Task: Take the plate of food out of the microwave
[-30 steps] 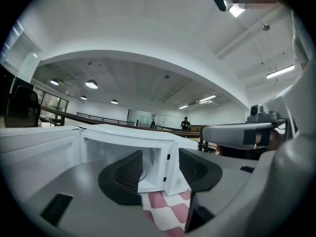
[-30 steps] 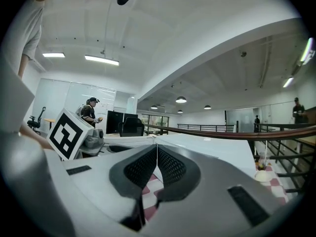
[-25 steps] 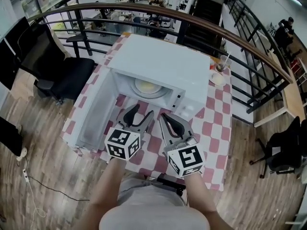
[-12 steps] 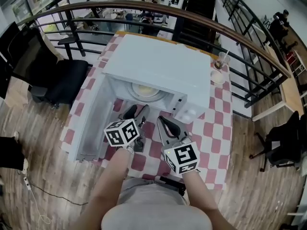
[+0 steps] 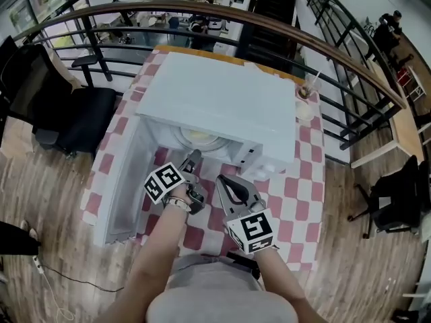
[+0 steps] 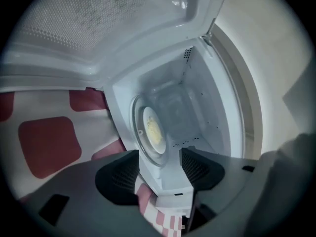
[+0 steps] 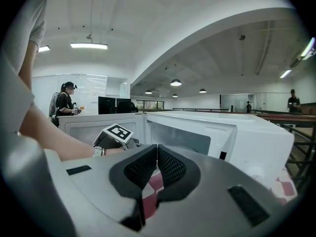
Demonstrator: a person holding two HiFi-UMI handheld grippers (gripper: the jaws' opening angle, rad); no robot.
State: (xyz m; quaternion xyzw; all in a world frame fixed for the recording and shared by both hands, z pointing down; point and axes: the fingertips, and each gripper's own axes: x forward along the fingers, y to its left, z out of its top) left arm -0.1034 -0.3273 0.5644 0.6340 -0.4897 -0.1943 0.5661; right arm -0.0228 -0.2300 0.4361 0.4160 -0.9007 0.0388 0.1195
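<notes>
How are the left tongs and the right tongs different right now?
The left tongs are open and have just been opening wider. The right tongs are shut tight. The left tongs point into the open microwave, straight at the plate of food. The right tongs wait outside it, over the checked cloth. What they share: both are empty, with nothing between them.

The bench (image 5: 113,145) is covered by a red-and-white checked cloth (image 5: 296,180), on which a white microwave (image 5: 222,106), its door (image 5: 126,180) swung open, is set beside a glass (image 5: 305,91) and a small dish (image 5: 304,112).
</notes>
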